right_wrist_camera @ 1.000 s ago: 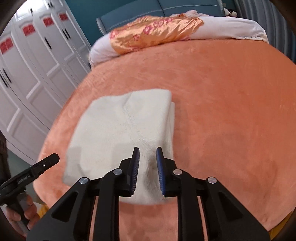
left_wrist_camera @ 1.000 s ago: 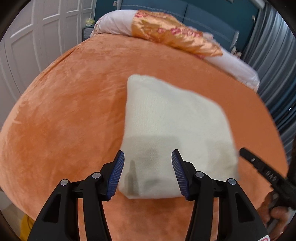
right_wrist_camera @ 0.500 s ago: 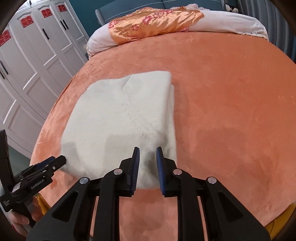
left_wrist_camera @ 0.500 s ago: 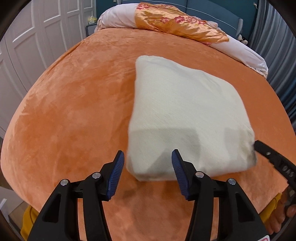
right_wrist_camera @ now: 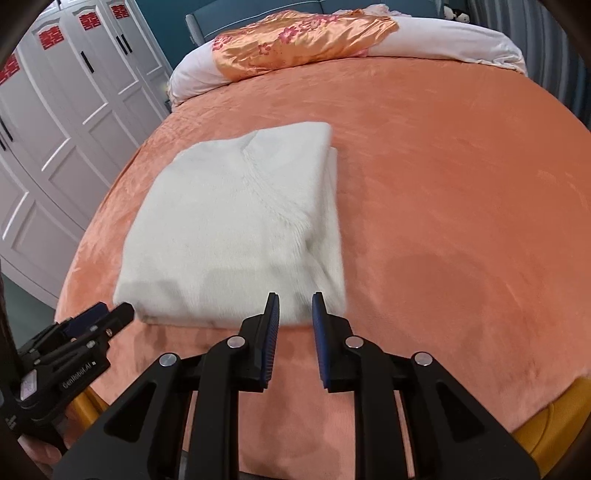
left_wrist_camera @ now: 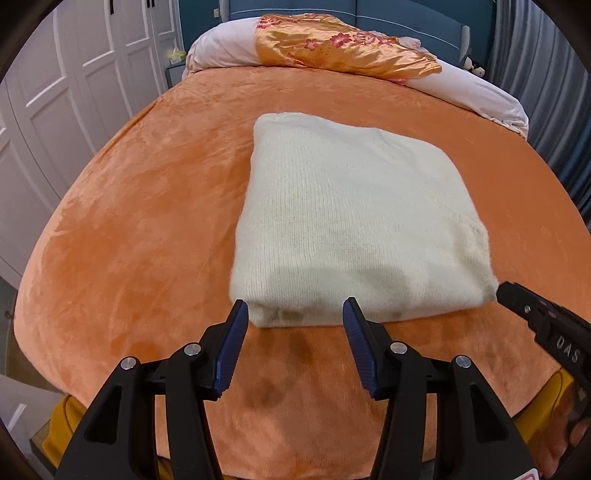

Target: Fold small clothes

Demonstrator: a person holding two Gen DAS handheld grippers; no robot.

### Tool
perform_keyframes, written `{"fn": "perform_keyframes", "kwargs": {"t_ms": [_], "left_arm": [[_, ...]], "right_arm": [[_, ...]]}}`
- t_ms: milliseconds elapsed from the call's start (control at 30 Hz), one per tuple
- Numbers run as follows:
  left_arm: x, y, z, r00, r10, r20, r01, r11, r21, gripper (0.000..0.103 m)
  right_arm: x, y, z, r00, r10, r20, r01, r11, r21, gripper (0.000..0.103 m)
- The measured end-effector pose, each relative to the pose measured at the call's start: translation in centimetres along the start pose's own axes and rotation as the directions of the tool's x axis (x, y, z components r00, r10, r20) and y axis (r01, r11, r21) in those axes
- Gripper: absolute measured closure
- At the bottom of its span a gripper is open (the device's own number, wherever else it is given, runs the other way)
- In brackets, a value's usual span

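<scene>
A cream knitted sweater (left_wrist_camera: 351,218) lies folded into a thick square on the orange bedspread (left_wrist_camera: 140,229); in the right wrist view the sweater (right_wrist_camera: 229,229) shows a folded edge along its right side. My left gripper (left_wrist_camera: 295,305) hovers just before the sweater's near edge, open, with nothing between its blue pads (left_wrist_camera: 232,347). My right gripper (right_wrist_camera: 295,296) hangs before the near right corner, its jaws open only a narrow gap and empty. Each gripper shows in the other's view: the right one's finger (left_wrist_camera: 517,297) and the left gripper (right_wrist_camera: 99,317).
An orange satin quilt (left_wrist_camera: 343,44) and white pillows (left_wrist_camera: 476,96) lie at the head of the bed against a blue headboard (left_wrist_camera: 406,14). White wardrobe doors (right_wrist_camera: 55,110) stand on the left, grey curtains (left_wrist_camera: 554,74) on the right. The bed's near edge is just below the grippers.
Both grippers have drawn back toward the bed's near edge; their tips were over the sweater's near edge and now stand just short of it. The sweater stays put.
</scene>
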State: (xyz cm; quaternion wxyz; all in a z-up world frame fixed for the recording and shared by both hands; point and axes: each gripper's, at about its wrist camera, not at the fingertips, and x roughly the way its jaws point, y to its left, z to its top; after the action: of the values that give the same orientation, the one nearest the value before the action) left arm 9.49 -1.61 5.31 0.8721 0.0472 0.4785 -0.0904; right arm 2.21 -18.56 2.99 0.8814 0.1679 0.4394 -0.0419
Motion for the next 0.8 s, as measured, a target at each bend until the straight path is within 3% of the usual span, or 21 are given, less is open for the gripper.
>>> {"fn": "perform_keyframes", "kwargs": {"t_ms": [100,200,367,533,700,800], "left_arm": [[0.2,-0.3,-0.6,1.000,0.019,-0.007,-0.019,1.000,0.008,0.051],[0.5,-0.5,-1.5,0.999,0.042,-0.009,-0.042,0.999,0.007,0.047],[1.3,-0.5,-3.3,0.998,0.055,-0.015,-0.055,0.998,-0.008,0.046],[2.2,-0.7,-4.6,0.997,0.073,-0.011,-0.073,0.997,-0.011,0.045],[3.6,-1.0,-6.0,0.995,0.094,-0.016,-0.094,0.996,0.004,0.037],[3.6,-1.2,-6.7,0.991,0.131,0.035,-0.131,0.991,0.012,0.029]], "right_arm": [[-0.3,0.3,-1.2,0.999,-0.047,0.024,0.047,0.999,-0.011,0.081],[-0.1,0.4,-2.4,0.996,-0.087,0.031,0.087,0.996,-0.014,0.067],[0.6,0.6,-4.3,0.990,-0.132,0.053,0.134,0.990,-0.036,0.057],[1.0,0.2,-5.5,0.987,-0.146,0.061,0.148,0.989,-0.027,0.054],[2.1,-0.1,-6.7,0.987,-0.154,0.050,0.155,0.988,-0.018,0.048],[2.6,-0.1,-7.4,0.984,-0.165,0.067,0.168,0.985,-0.037,0.042]]}}
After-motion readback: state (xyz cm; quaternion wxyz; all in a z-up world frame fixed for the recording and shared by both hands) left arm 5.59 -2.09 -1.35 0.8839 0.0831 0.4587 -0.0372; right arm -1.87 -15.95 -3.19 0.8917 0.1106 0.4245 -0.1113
